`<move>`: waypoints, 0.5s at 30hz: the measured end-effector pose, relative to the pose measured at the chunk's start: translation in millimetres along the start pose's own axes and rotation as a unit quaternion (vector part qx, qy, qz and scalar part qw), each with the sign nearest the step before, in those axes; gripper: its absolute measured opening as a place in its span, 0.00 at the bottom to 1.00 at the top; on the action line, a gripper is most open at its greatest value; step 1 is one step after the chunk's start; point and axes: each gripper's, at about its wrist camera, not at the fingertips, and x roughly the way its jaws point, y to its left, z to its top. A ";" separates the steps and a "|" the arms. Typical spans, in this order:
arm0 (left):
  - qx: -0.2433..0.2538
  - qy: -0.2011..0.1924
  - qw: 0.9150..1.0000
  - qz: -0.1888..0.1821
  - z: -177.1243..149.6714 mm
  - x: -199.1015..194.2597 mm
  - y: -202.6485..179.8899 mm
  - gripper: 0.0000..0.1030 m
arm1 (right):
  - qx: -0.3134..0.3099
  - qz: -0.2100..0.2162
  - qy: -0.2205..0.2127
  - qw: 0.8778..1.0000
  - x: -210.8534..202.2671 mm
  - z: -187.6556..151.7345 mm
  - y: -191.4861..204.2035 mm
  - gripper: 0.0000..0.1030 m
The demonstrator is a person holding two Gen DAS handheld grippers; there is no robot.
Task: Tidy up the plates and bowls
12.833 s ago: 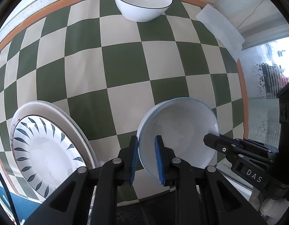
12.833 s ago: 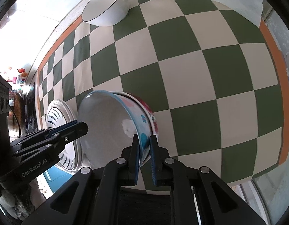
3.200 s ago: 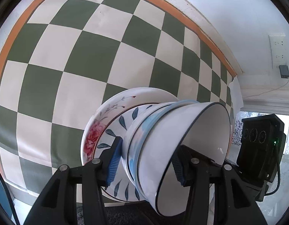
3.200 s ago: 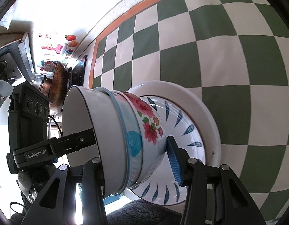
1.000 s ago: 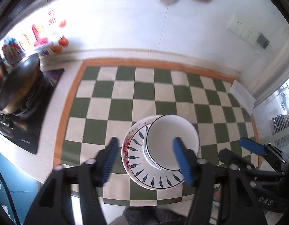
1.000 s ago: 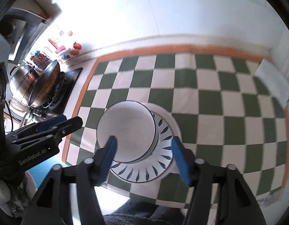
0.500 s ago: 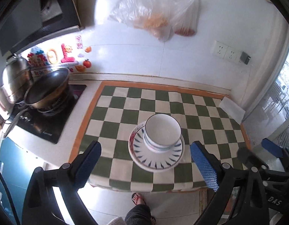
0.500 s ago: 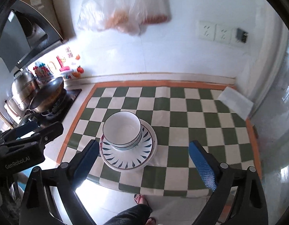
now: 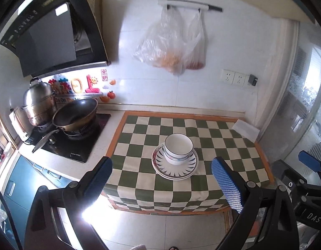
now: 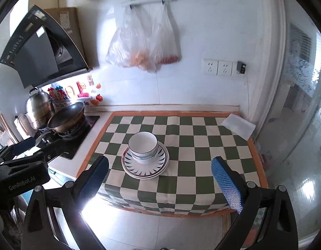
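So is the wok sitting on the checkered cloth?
No, the wok sits on the black stove, beside the checkered cloth.

Wok [image 9: 76,113] on stove, steel pot [image 9: 38,102] behind; plastic bags [image 9: 171,48] on wall.

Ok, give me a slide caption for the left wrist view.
Open left gripper backed off above nested bowls stacked on plates on the checkered cloth.

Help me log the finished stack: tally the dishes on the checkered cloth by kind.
Bowls: 3, nested, going by the rims that show
Plates: 3, stacked under the bowls, edges only partly visible
Total: 6
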 end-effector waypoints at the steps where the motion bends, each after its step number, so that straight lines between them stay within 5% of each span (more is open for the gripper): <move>1: 0.001 -0.002 1.000 -0.002 -1.7 -5.5 1.0 0.95 | 0.001 -0.001 -0.006 1.000 -10.9 -2.8 2.6 0.98; 15: 0.009 -0.012 1.000 0.003 -38.9 -55.6 21.6 0.95 | 0.012 -0.024 -0.030 0.999 -87.4 -39.4 30.3 0.99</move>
